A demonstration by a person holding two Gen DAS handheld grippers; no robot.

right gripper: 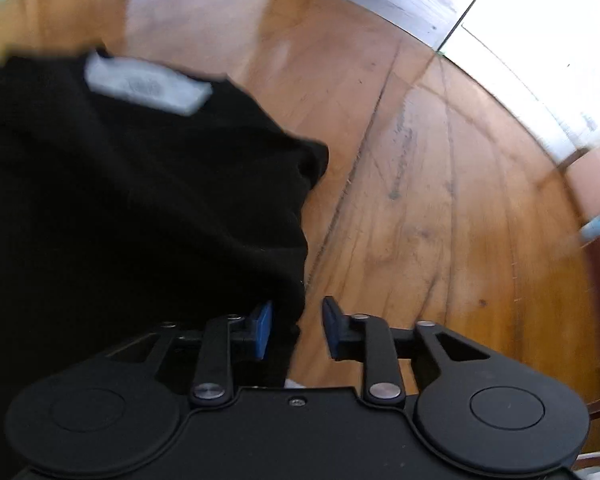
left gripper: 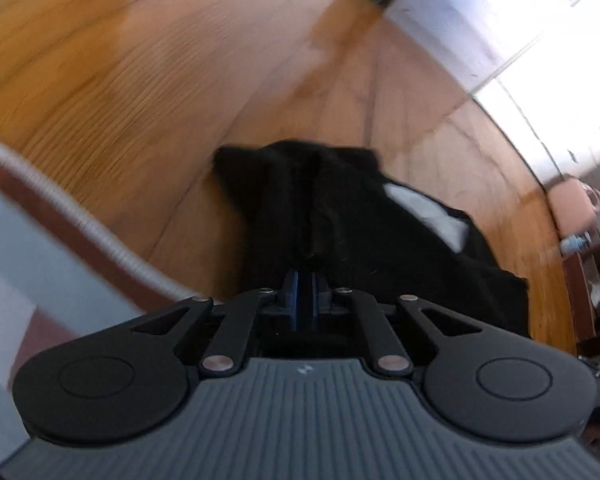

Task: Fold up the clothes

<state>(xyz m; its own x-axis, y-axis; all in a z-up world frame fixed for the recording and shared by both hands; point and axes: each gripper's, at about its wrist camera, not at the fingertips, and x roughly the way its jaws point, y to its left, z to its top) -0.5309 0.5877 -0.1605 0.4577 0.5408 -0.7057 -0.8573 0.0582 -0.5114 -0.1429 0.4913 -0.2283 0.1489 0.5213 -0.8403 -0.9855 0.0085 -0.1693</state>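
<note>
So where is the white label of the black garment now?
In the right wrist view the white label sits at the upper left, on the top edge of the black garment, which lies on the wooden table, left of the right claw.

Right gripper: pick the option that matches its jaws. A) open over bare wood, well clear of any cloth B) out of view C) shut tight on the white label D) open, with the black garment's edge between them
D: the right gripper has its blue-padded jaws apart, and the edge of the black garment hangs into the gap beside the left pad.
</note>
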